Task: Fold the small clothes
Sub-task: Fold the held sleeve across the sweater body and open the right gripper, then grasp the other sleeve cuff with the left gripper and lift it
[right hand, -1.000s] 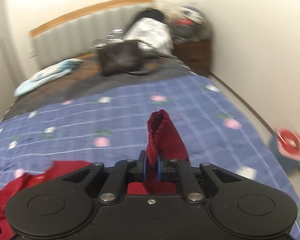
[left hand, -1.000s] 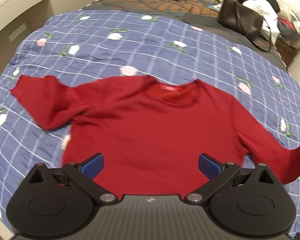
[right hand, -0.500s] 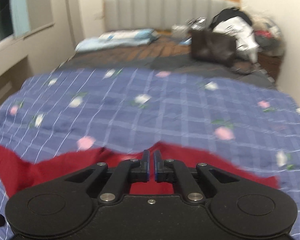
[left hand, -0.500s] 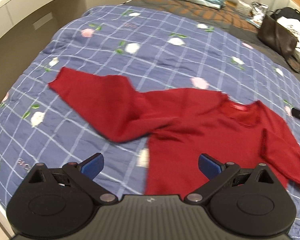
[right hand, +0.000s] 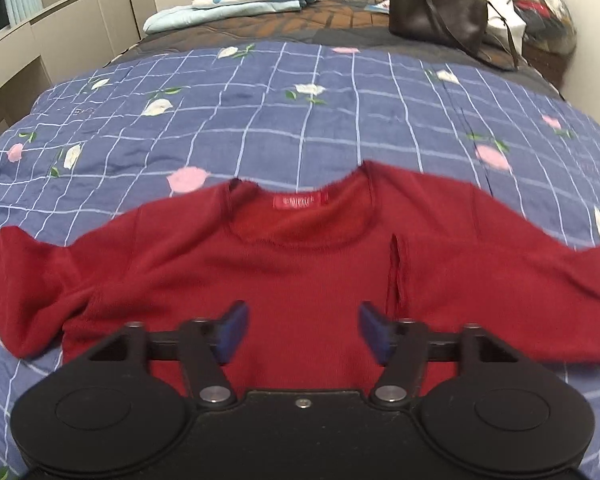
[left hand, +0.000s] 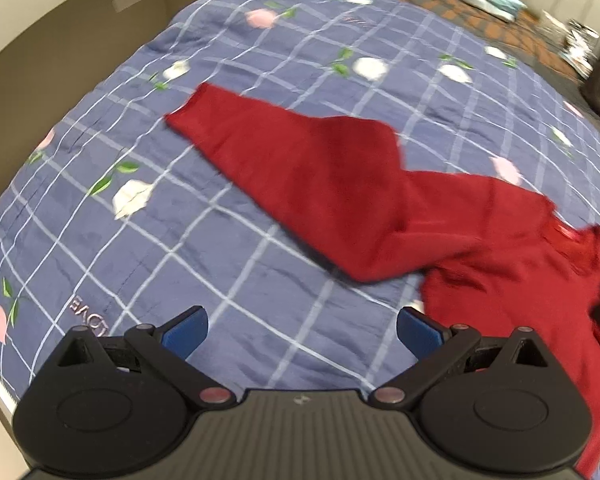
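On the bed's blue checked quilt (right hand: 300, 120), a red sweater (right hand: 300, 272) lies flat, right sleeve folded in.
Both the left gripper (left hand: 302, 328) and right gripper (right hand: 300, 330) hover empty, jaws open; a shallow pinch on the left sleeve (left hand: 284, 160) could drag and rumple the body.

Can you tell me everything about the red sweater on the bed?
The dark red knitted sweater lies flat, front up, on the blue checked flowery quilt. It has a round neck with a red label inside. Its left sleeve stretches straight out; the other sleeve is folded across the chest. Both grippers hover open over it, not touching.
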`<state>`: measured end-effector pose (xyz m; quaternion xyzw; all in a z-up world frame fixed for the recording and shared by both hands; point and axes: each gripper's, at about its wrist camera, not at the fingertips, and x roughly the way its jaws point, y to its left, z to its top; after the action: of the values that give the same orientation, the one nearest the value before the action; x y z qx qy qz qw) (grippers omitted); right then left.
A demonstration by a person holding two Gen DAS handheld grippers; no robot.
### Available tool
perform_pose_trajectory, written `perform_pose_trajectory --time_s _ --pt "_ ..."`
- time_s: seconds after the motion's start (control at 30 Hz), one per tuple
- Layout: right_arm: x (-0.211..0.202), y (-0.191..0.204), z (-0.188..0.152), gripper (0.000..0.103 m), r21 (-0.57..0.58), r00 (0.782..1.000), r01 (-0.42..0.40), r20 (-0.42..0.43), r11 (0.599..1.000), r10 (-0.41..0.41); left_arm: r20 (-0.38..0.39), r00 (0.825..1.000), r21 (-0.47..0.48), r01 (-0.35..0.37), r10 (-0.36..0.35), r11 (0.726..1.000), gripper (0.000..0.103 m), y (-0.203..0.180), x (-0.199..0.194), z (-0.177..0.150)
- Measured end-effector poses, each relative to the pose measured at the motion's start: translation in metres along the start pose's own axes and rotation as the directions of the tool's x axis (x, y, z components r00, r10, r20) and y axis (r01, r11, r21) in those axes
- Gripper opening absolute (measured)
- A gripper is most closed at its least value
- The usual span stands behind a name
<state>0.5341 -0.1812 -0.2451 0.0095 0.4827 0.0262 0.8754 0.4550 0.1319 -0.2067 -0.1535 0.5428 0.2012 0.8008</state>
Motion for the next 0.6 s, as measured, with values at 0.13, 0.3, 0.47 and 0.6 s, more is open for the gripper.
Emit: perform_pose_trajectory --time_s 0.13,0.3,0.47,0.6 --pt "-0.009 0.002 -0.016 0.092 0.004 0.999 -0.021 -0.038 1.0 0.021 0.029 0.998 -0.094 -0.044 0.047 0.995 0.103 0.03 0.021 0.022" --pt "-0.018 0.013 -0.036 0.099 -0.013 0.996 -0.047 -0.08 0.999 0.046 0.094 0.992 -0.212 -0.062 0.084 0.975 0.103 0.078 0.057 0.061" --pt "-0.017 0.024 -0.056 0.099 -0.014 0.99 -0.055 -0.129 0.998 0.052 0.134 0.989 -0.352 -0.017 0.068 0.936 0.103 0.119 0.098 0.099" --pt "-0.012 0.029 -0.066 0.1 -0.027 0.985 -0.053 -0.164 0.998 0.048 0.126 0.991 -0.423 0.009 0.049 0.906 0.101 0.133 0.125 0.122"
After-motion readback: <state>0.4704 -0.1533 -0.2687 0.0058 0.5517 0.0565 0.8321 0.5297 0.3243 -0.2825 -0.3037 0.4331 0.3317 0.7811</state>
